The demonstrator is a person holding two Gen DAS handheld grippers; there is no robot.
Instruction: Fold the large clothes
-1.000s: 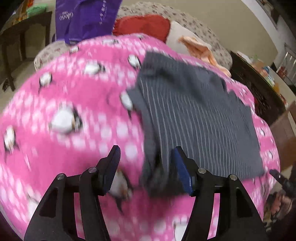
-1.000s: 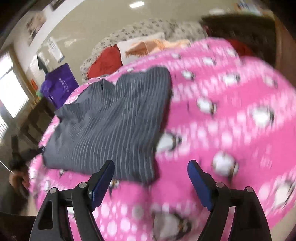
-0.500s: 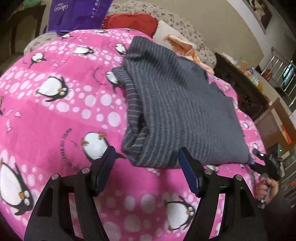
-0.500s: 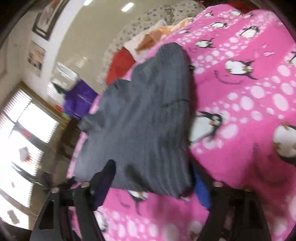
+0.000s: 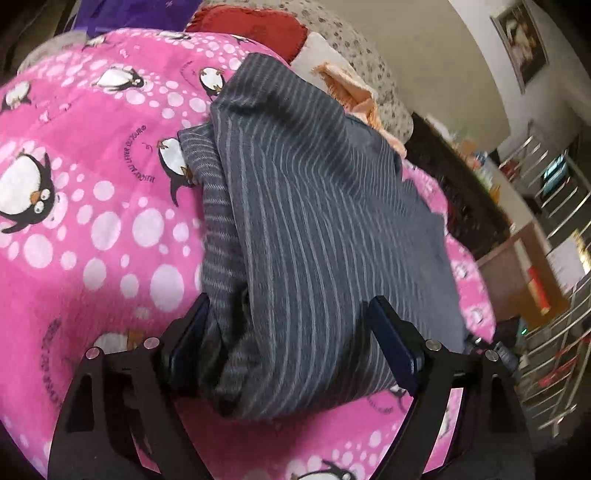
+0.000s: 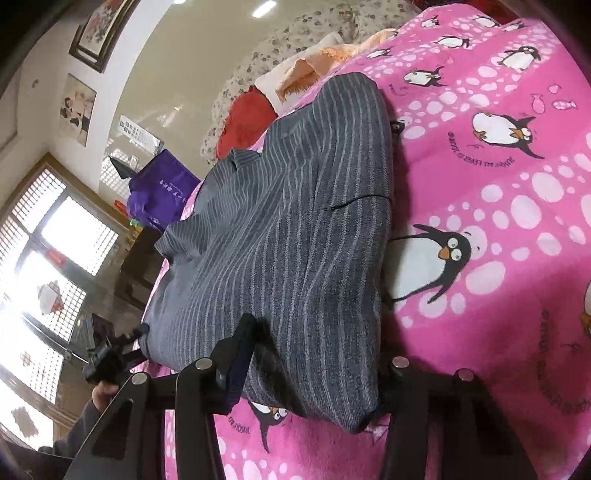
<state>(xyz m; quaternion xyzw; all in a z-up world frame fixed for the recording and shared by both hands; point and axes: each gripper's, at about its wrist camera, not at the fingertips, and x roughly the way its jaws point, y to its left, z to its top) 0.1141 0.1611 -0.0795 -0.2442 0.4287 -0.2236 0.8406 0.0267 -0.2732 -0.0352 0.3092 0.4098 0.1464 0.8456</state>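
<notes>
A folded grey striped garment (image 5: 314,229) lies on a pink penguin blanket (image 5: 92,221). My left gripper (image 5: 288,343) is open with its jaws on either side of the garment's near corner, the cloth bunched between them. In the right wrist view the same garment (image 6: 280,236) lies on the blanket (image 6: 498,206), and my right gripper (image 6: 314,362) is open with its jaws straddling the other near corner; its right finger is mostly hidden under the cloth.
A red cushion (image 5: 251,26), an orange cloth (image 5: 354,96) and a purple bag (image 6: 162,188) lie beyond the blanket. Dark furniture (image 5: 461,184) and metal racks stand to the right. The left gripper also shows at the garment's far corner in the right wrist view (image 6: 110,354).
Both grippers have moved forward onto the garment's near edge, so each now has a corner of cloth between its open jaws. The garment has bunched up slightly at those corners.
</notes>
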